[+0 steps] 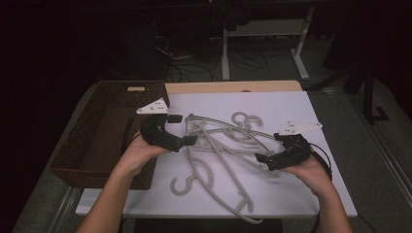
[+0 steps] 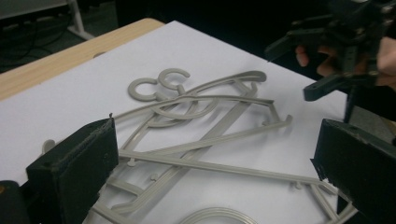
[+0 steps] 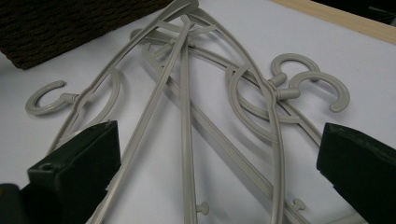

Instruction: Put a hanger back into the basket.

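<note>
Three grey plastic hangers lie tangled on the white board. Two hooks point to the far side and one hook to the near side. My left gripper stands open at the pile's left end, its jaws wide on either side of the hanger bars. My right gripper is open at the pile's right end, just above the bars, holding nothing. From the left gripper view the right gripper appears beyond the pile, held in a hand.
A brown wicker basket stands along the board's left edge, its corner close by the hangers. A strip of wooden tabletop runs behind the board. Beyond it are a dark floor, cables and white table legs.
</note>
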{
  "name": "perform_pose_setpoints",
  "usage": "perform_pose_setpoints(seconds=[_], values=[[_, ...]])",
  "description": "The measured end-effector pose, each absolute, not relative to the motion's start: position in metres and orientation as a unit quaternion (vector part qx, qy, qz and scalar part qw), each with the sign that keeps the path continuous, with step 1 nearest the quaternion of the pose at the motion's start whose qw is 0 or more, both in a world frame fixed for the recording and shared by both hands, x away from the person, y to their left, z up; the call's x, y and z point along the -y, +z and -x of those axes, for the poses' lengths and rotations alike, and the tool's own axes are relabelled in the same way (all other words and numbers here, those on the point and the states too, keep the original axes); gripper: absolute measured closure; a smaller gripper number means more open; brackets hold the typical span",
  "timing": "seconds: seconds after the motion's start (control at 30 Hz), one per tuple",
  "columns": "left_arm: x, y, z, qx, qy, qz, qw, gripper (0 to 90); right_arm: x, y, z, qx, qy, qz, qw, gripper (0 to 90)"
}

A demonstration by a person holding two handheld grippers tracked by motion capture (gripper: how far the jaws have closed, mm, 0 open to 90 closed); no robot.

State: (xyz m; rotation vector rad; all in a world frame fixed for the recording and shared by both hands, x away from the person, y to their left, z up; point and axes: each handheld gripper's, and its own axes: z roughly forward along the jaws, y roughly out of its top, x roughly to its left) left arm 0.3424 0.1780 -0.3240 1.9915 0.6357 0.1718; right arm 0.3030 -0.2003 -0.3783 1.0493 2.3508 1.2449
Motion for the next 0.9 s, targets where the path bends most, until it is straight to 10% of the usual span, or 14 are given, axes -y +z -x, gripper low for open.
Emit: perform_pose_setpoints(seconds=[0.9], values=[[-0.152,-0.431,-0.353,-0.378,0.118,-0.831,0.39,0.0,0.198,-0.382,-0.304,-0.821,0.425,-0.358,0.133,0.0]])
